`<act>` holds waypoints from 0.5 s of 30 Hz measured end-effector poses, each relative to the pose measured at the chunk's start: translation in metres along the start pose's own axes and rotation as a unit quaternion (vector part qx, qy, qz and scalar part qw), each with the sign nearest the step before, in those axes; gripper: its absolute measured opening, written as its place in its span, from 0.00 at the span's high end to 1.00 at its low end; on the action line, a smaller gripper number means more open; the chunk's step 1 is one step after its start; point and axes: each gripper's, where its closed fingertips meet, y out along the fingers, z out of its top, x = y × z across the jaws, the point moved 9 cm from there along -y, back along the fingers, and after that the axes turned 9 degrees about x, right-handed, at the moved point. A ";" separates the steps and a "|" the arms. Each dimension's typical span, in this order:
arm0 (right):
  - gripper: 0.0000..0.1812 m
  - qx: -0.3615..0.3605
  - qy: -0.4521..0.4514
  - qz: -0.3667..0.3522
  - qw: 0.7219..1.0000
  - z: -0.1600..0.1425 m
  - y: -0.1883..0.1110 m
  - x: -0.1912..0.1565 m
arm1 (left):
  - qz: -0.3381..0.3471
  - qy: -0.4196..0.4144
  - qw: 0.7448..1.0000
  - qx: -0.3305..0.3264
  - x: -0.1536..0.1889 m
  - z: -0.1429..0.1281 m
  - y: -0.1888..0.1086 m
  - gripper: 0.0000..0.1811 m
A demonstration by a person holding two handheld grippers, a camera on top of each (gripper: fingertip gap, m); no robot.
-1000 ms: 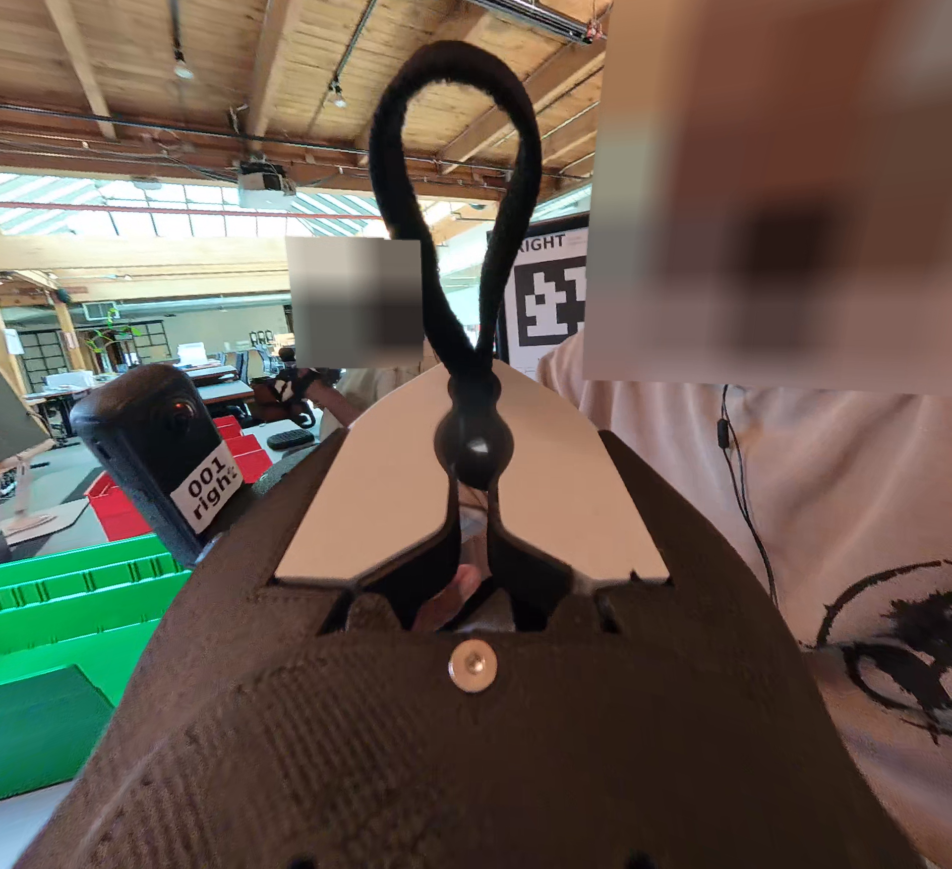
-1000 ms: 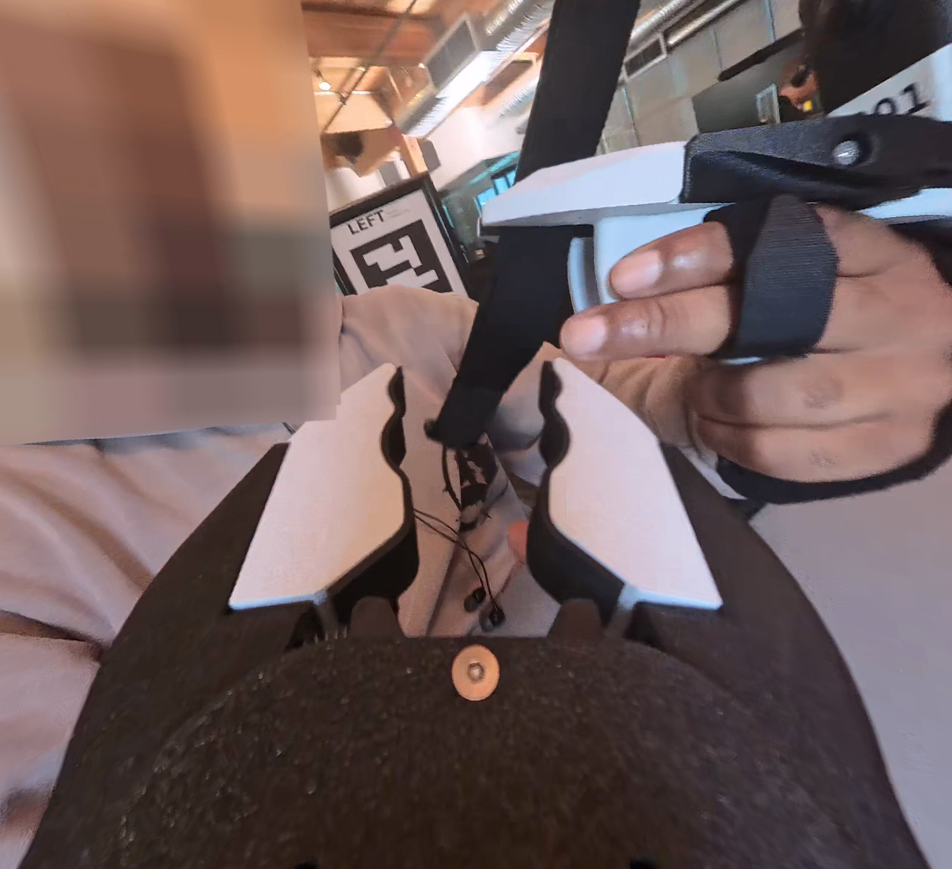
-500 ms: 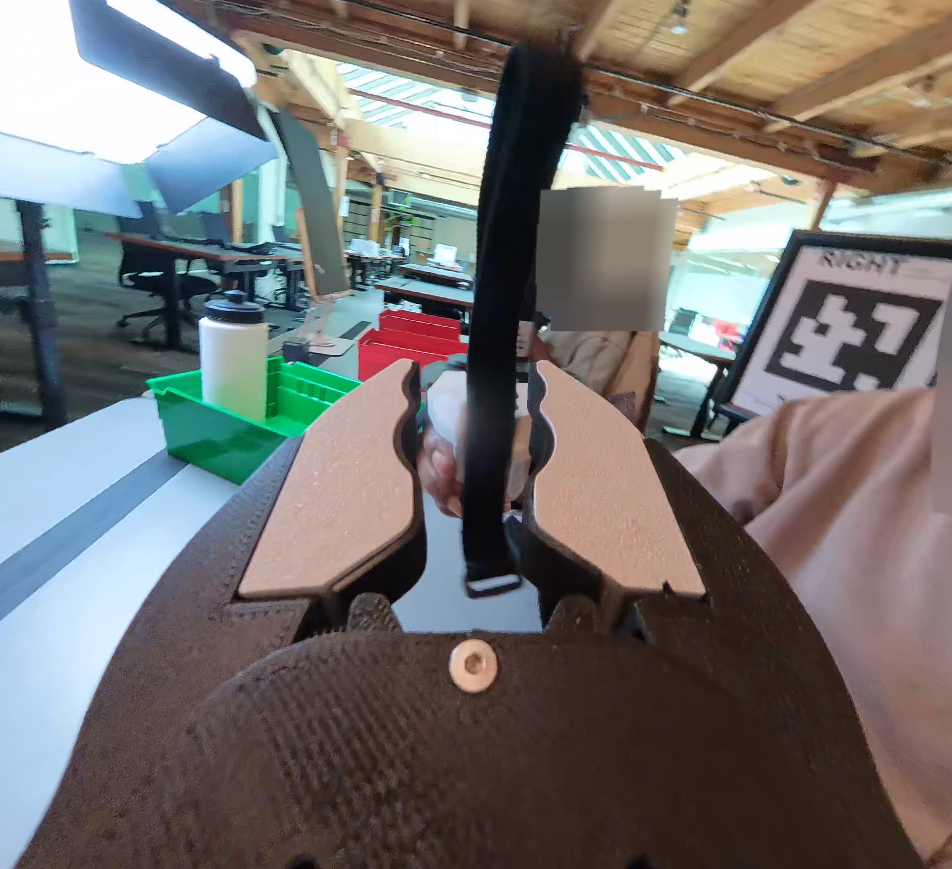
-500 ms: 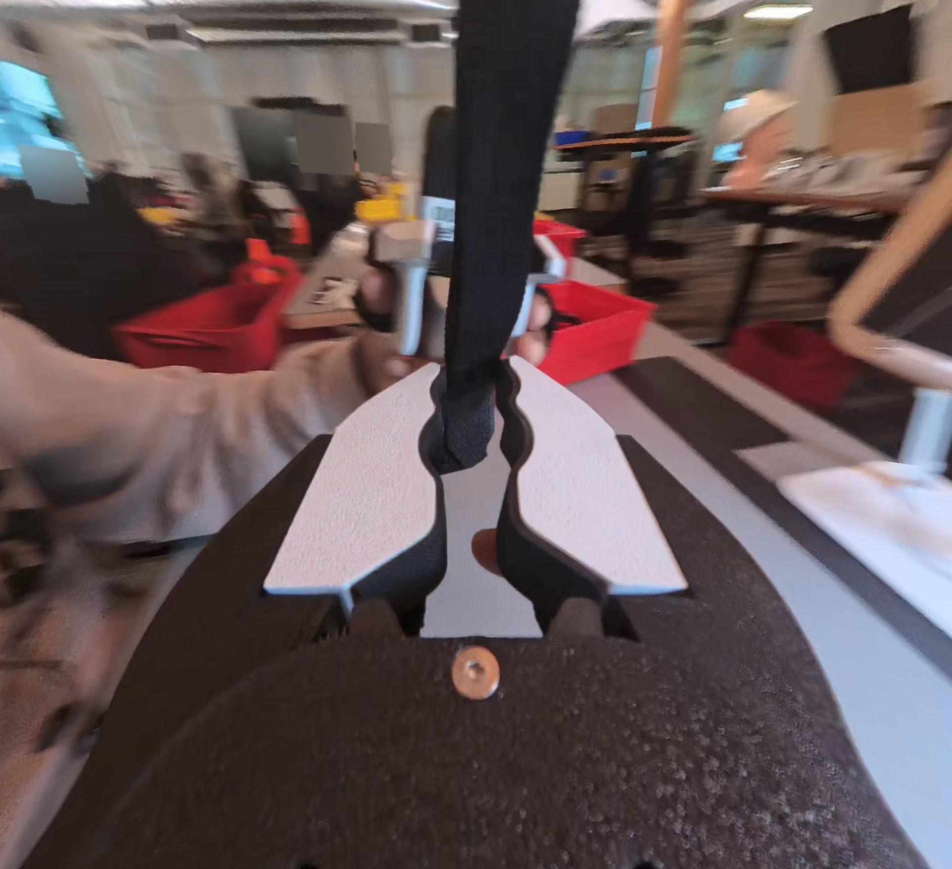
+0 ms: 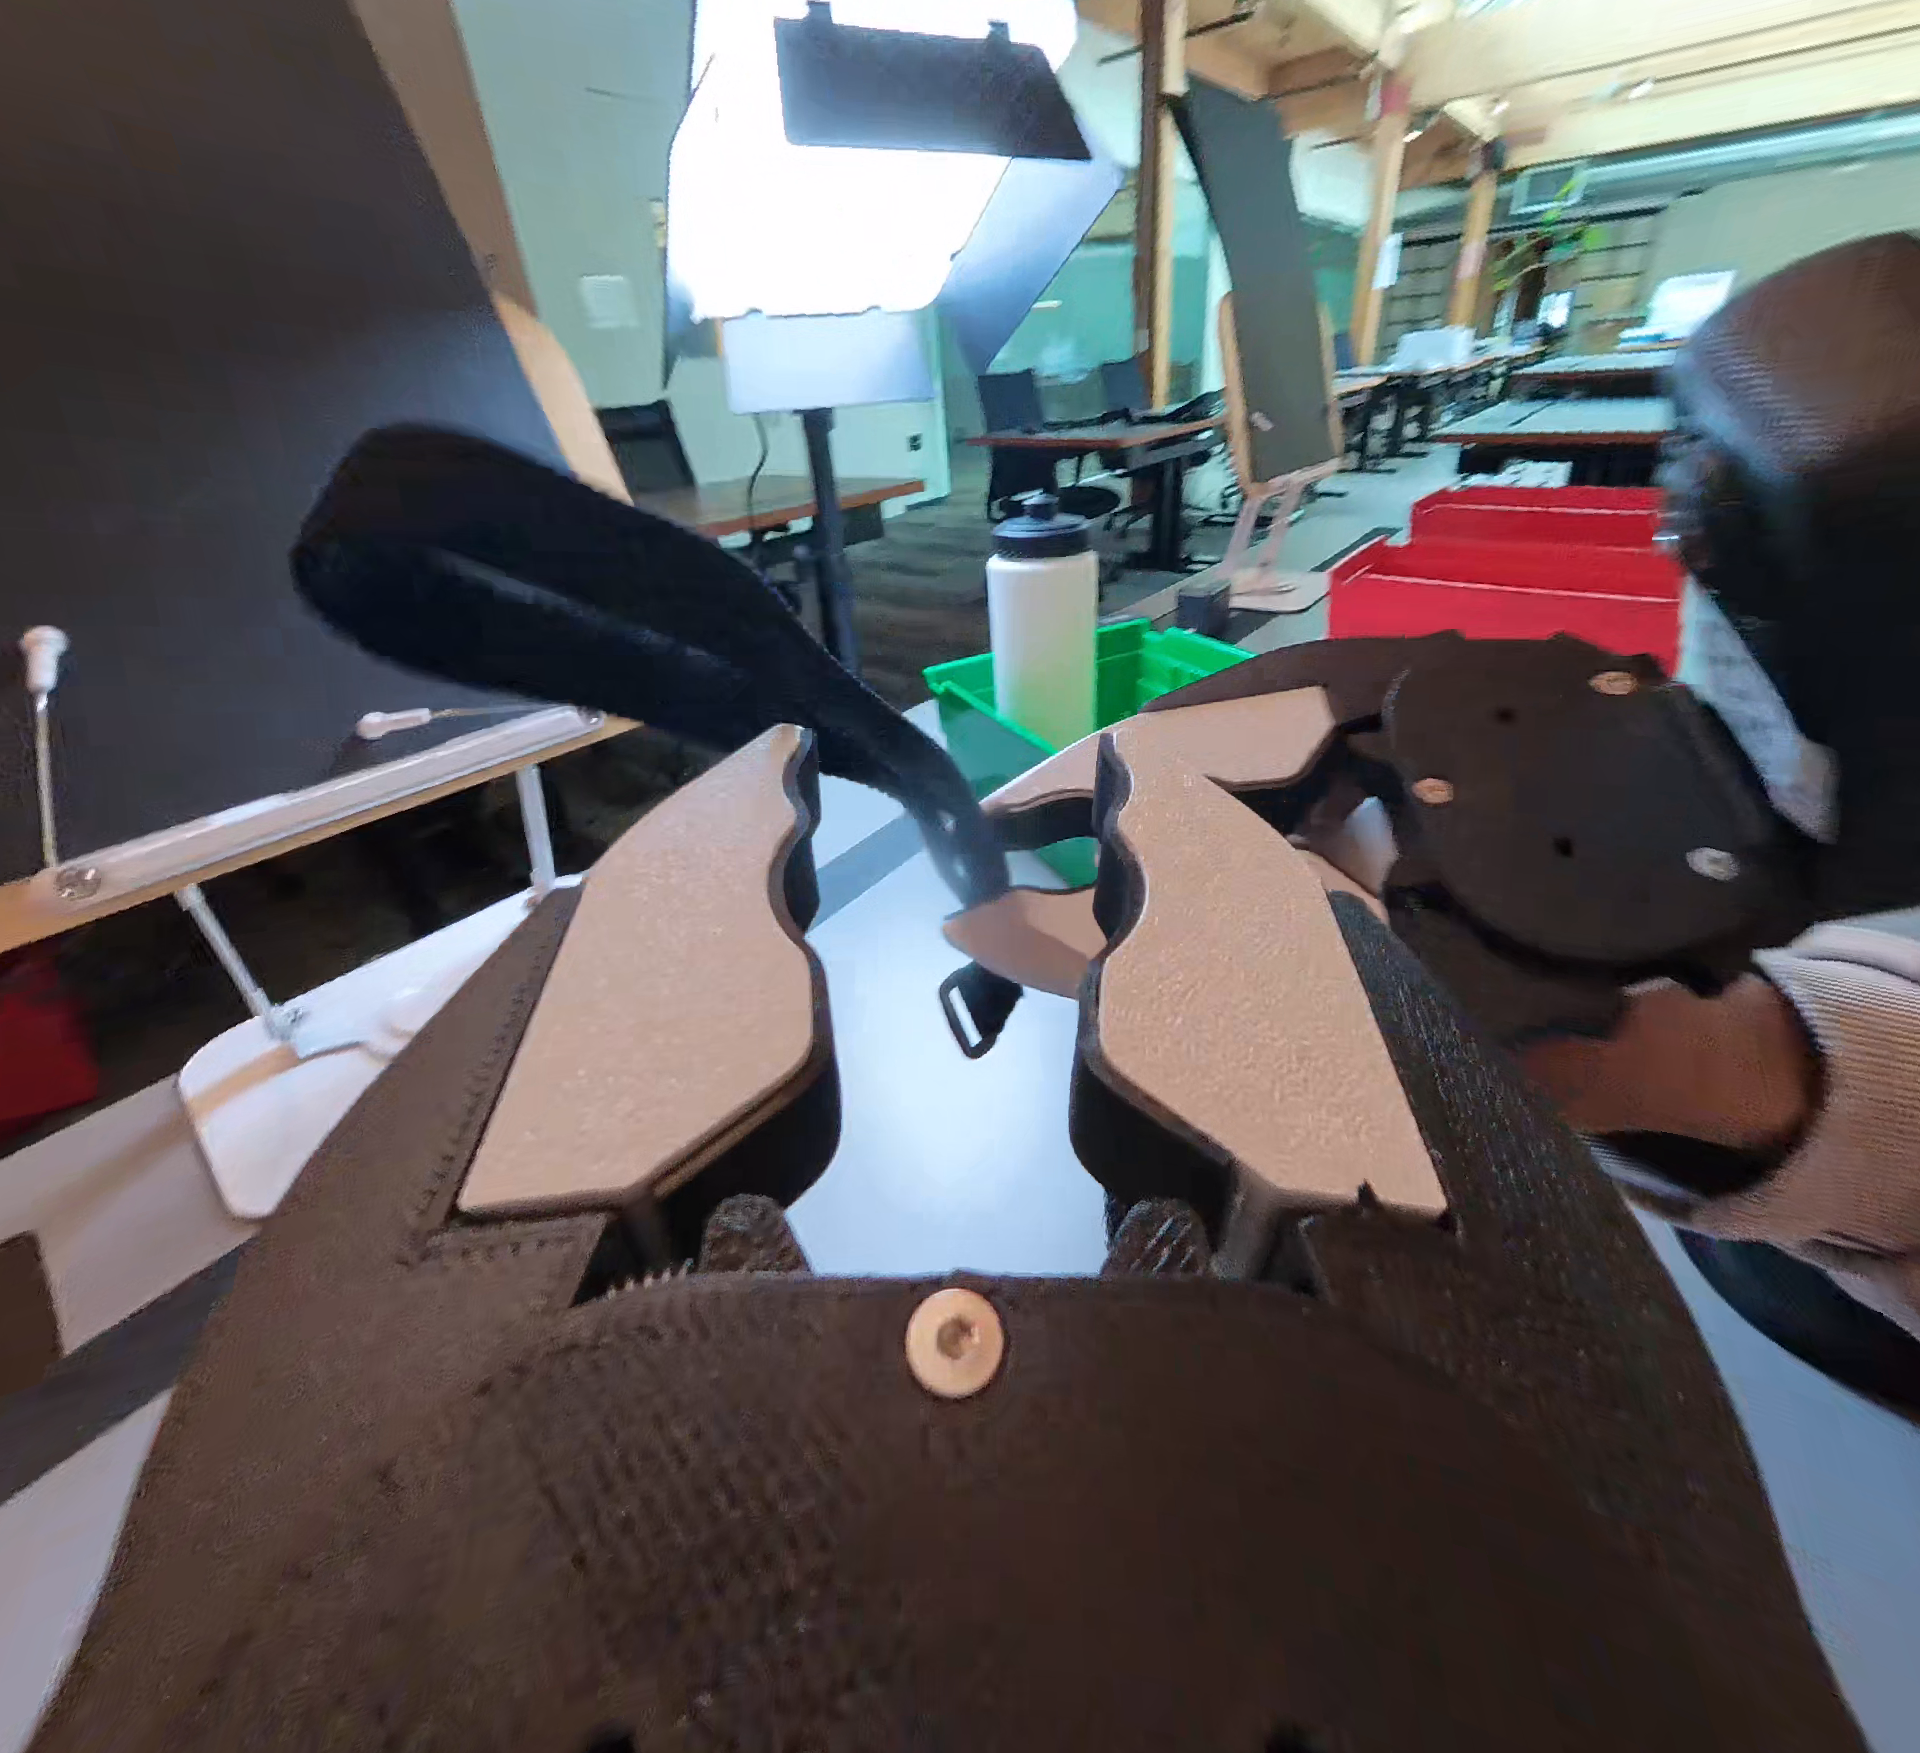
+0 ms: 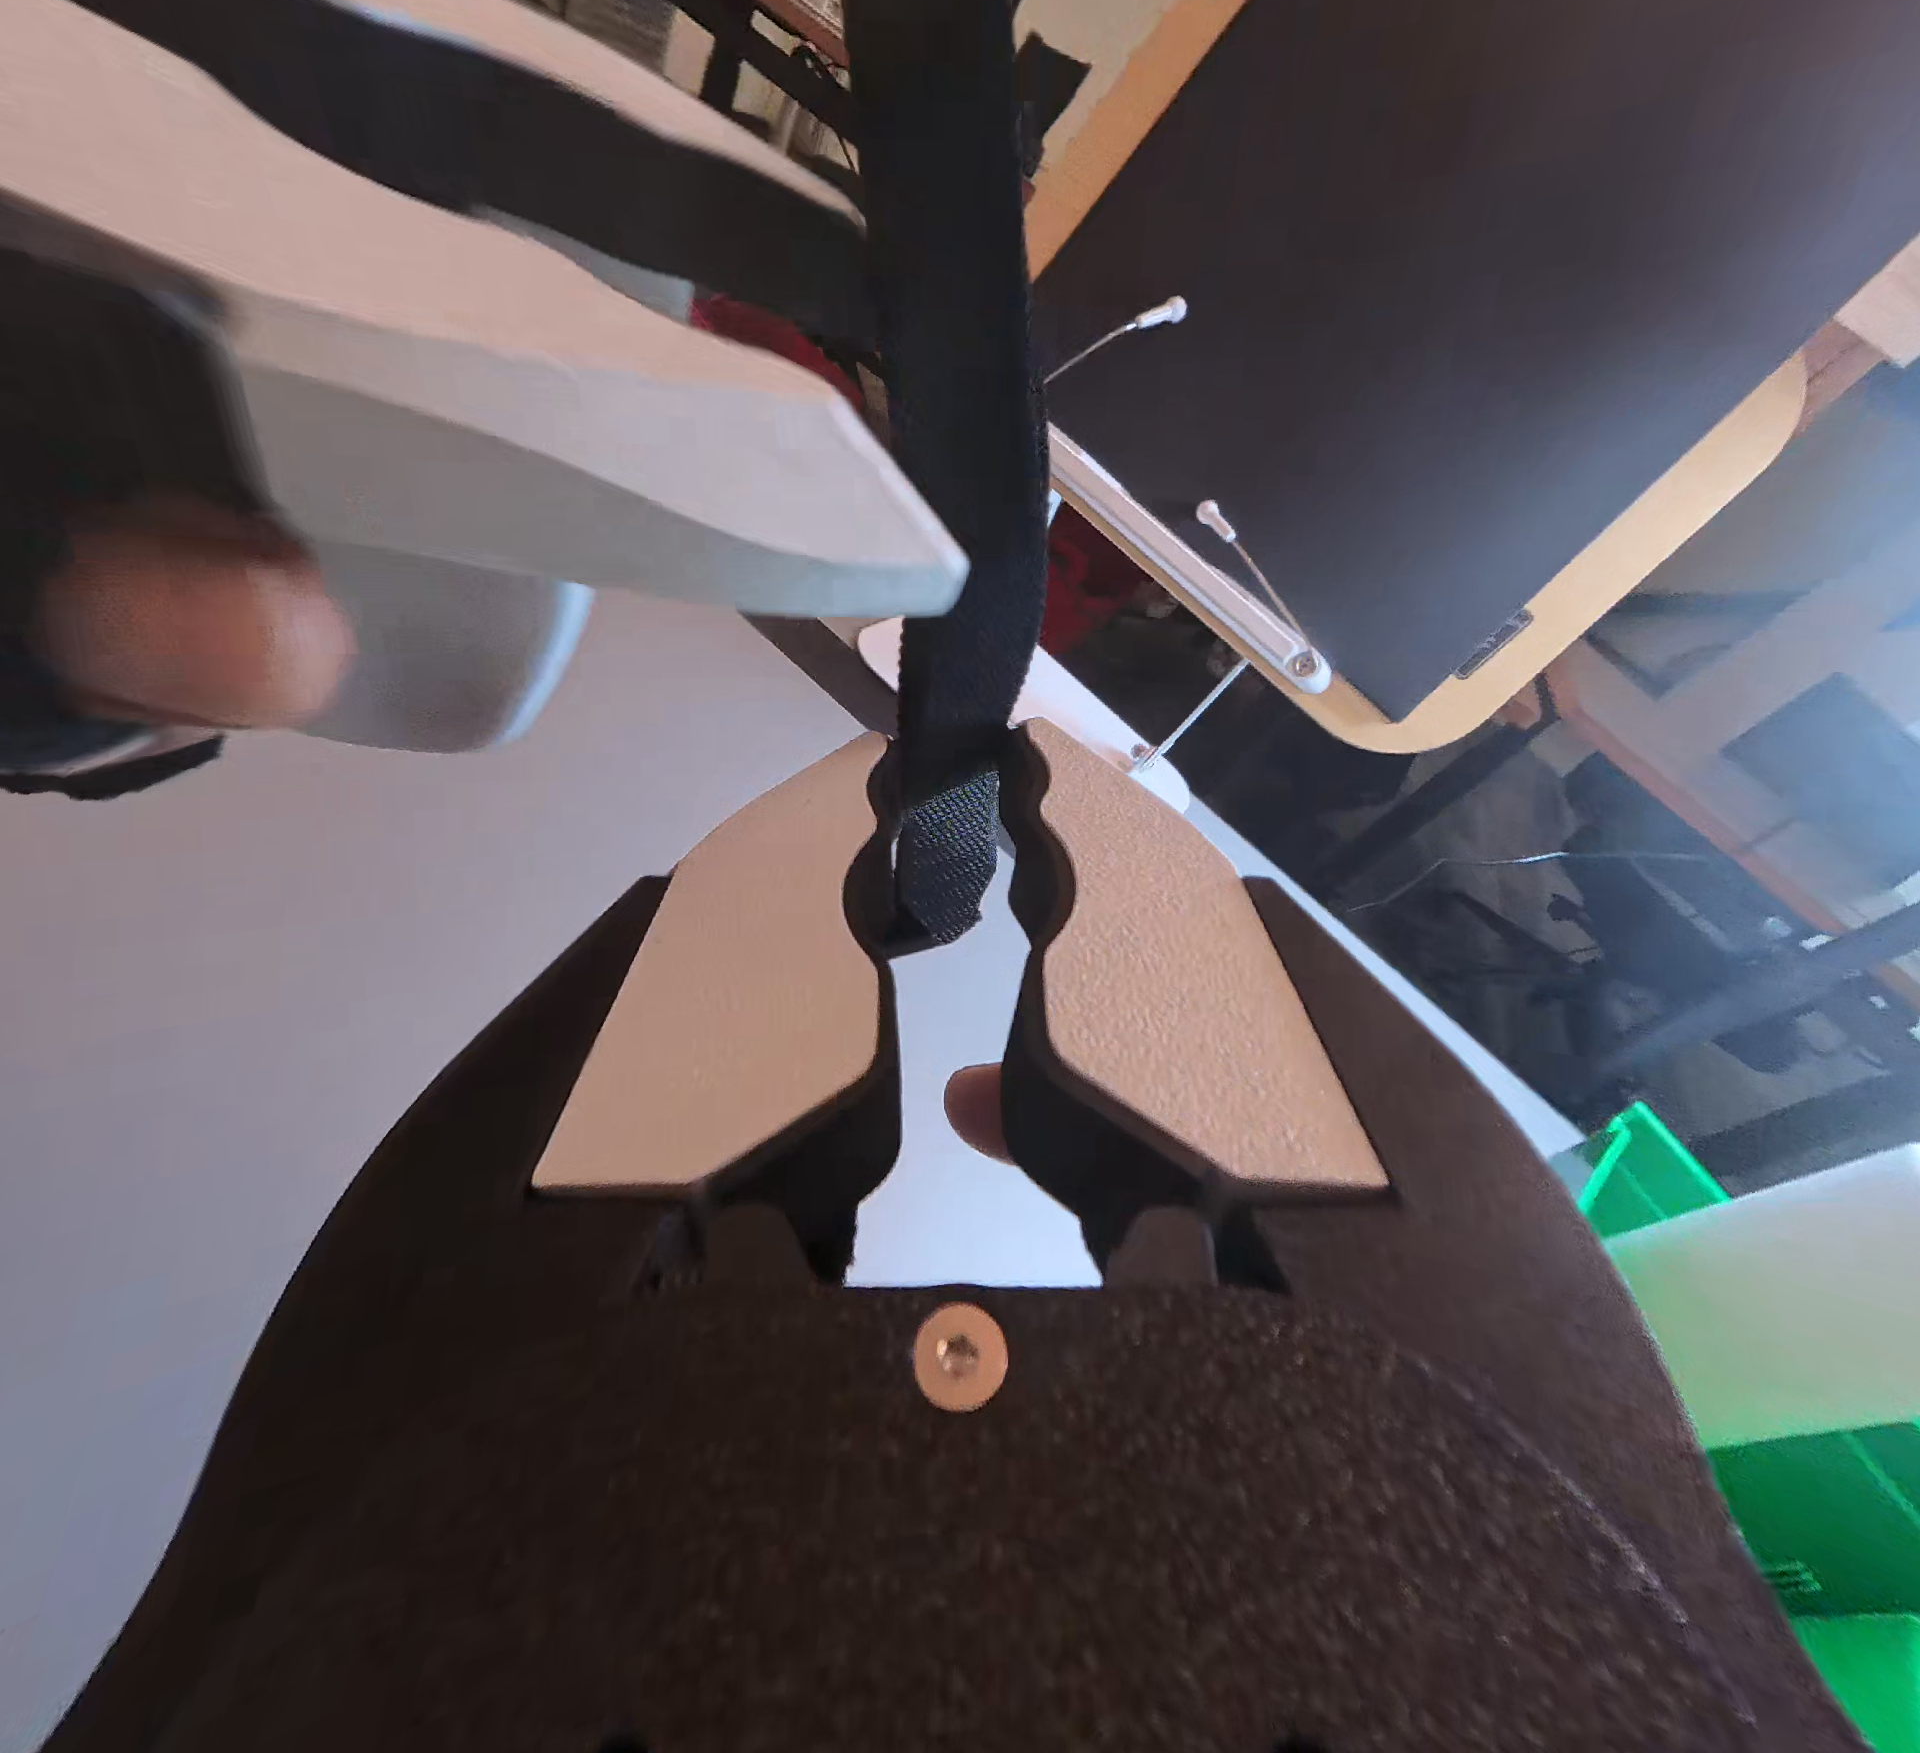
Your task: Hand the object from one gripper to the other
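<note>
A black fabric strap [image 5: 582,602] with a small buckle [image 5: 977,1012] at its end hangs in the air over the grey table [image 5: 935,1153]. My left gripper [image 5: 951,758] is open, and the strap passes between its fingertips without being pinched. My right gripper [image 5: 992,882] reaches in from the right and is shut on the strap just above the buckle. In the right wrist view my right gripper [image 6: 951,758] clamps the strap [image 6: 951,301], which runs straight up. A blurred finger [image 6: 582,467] of the left gripper lies beside the strap.
A green bin [image 5: 987,737] holding a white bottle [image 5: 1039,623] stands behind the grippers, with red bins [image 5: 1507,581] to the right. A white stand base [image 5: 270,1111] and a large black board [image 5: 208,249] are at the left. A bright light panel [image 5: 831,176] stands behind. Left tips to right tips: about 6 centimetres.
One second ago my left gripper was shut on the strap and the right was open. The left has opened, the right has shut on the strap end, and both have swung round.
</note>
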 end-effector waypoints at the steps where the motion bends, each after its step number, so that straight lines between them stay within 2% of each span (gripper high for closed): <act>1: 0.90 0.003 -0.012 -0.001 1.000 0.001 0.000 -0.004 | 0.016 -0.008 1.000 -0.009 -0.003 -0.004 0.001 0.72; 3: 0.90 0.009 -0.037 -0.008 0.999 0.004 -0.001 -0.010 | 0.030 -0.054 0.998 -0.018 -0.013 -0.011 0.001 0.73; 6: 0.90 0.024 -0.069 -0.023 0.997 0.006 -0.002 -0.015 | -0.001 -0.186 0.983 -0.009 -0.027 -0.019 0.000 0.74; 8: 0.90 0.038 -0.103 -0.040 0.993 0.006 -0.003 -0.017 | -0.025 -0.267 0.963 0.002 -0.034 -0.022 0.000 0.77; 11: 0.90 0.063 -0.161 -0.062 0.983 0.005 -0.004 -0.022 | -0.075 -0.375 0.923 0.033 -0.040 -0.026 -0.001 0.86; 13: 0.90 0.078 -0.188 -0.072 0.976 0.003 -0.004 -0.024 | -0.104 -0.403 0.908 0.044 -0.041 -0.027 -0.002 0.91; 15: 0.89 0.087 -0.192 -0.065 0.975 0.002 -0.004 -0.023 | -0.133 -0.391 0.909 0.053 -0.039 -0.025 -0.002 0.93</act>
